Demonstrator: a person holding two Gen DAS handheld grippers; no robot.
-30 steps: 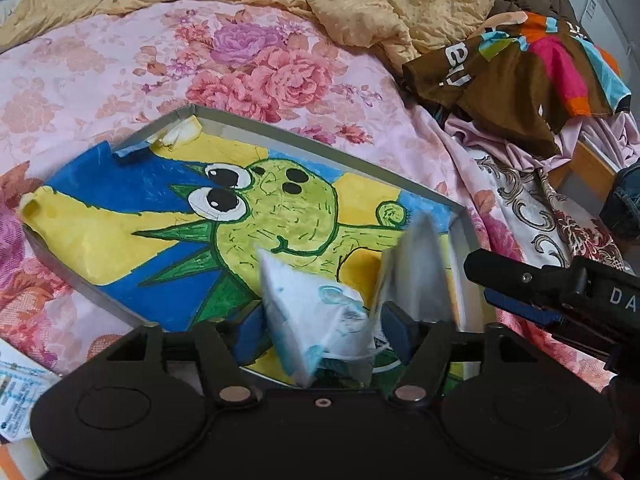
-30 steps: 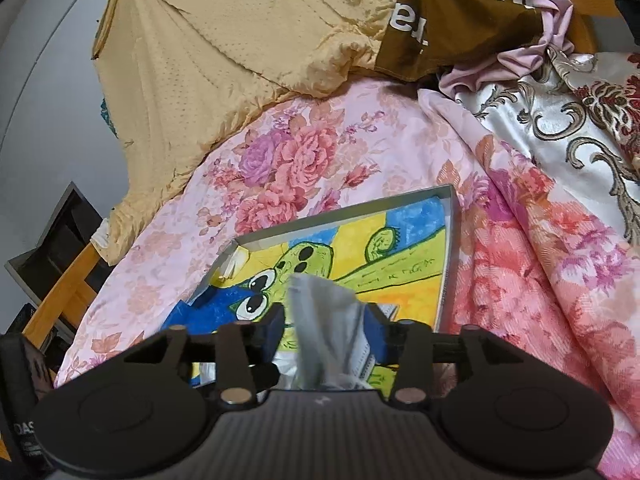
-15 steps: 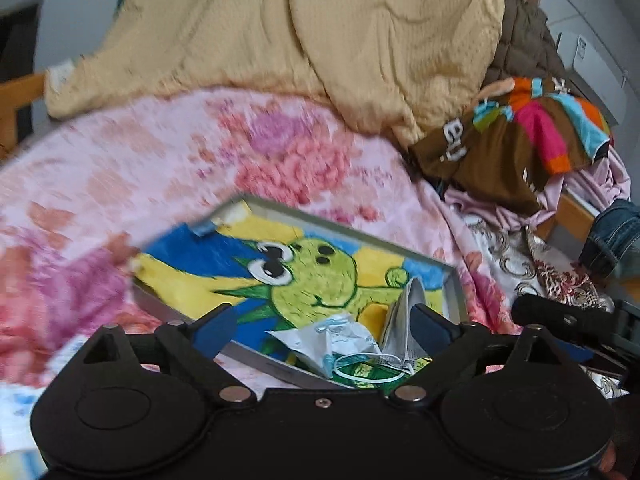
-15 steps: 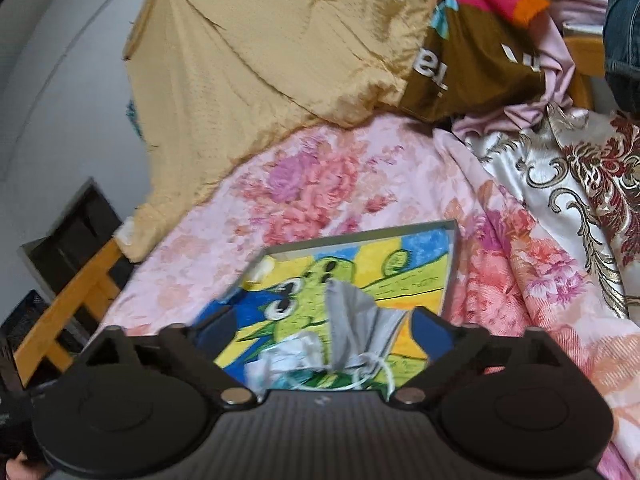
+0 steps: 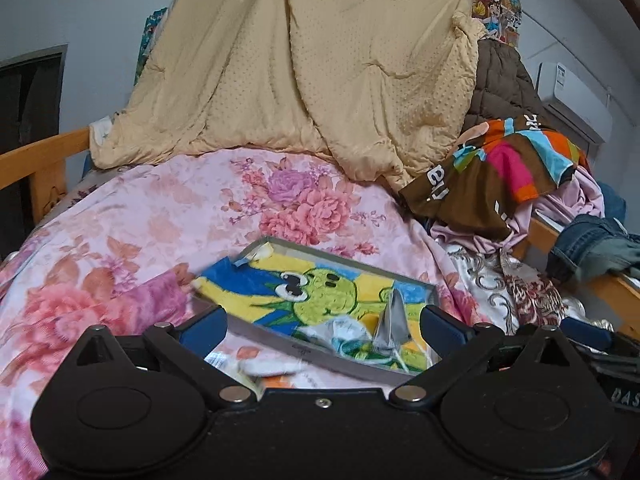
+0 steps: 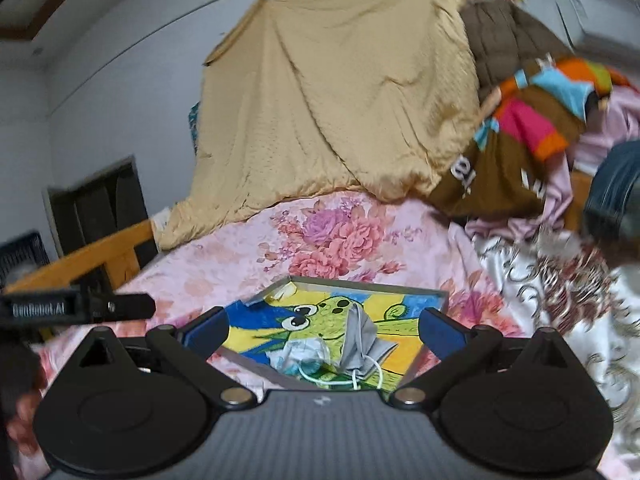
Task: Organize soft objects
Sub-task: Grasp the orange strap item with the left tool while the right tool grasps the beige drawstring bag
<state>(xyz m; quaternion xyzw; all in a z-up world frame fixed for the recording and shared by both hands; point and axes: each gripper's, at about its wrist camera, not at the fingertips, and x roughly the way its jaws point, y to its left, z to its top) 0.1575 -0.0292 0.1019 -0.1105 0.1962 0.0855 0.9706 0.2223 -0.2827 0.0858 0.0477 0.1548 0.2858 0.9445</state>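
A grey-rimmed tray (image 5: pixel 316 350) (image 6: pixel 362 283) with a green cartoon creature picture lies on the floral bedspread. In it lie a white-and-blue face mask (image 5: pixel 340 332) (image 6: pixel 302 354) and a grey face mask (image 5: pixel 392 320) (image 6: pixel 362 340), side by side near the tray's front. My left gripper (image 5: pixel 322 326) is open and empty, held back from the tray. My right gripper (image 6: pixel 324 330) is open and empty, above the tray's front edge.
The pink floral bedspread (image 5: pixel 160 224) covers the bed. A tan quilt (image 5: pixel 320 72) hangs at the back. A pile of clothes (image 5: pixel 504 176) lies at the right. A wooden bed rail (image 5: pixel 36 156) runs along the left. Papers (image 5: pixel 272 368) lie before the tray.
Both grippers opened and let go of the masks, which now lie in the tray. Both grippers pulled back and up from the tray.
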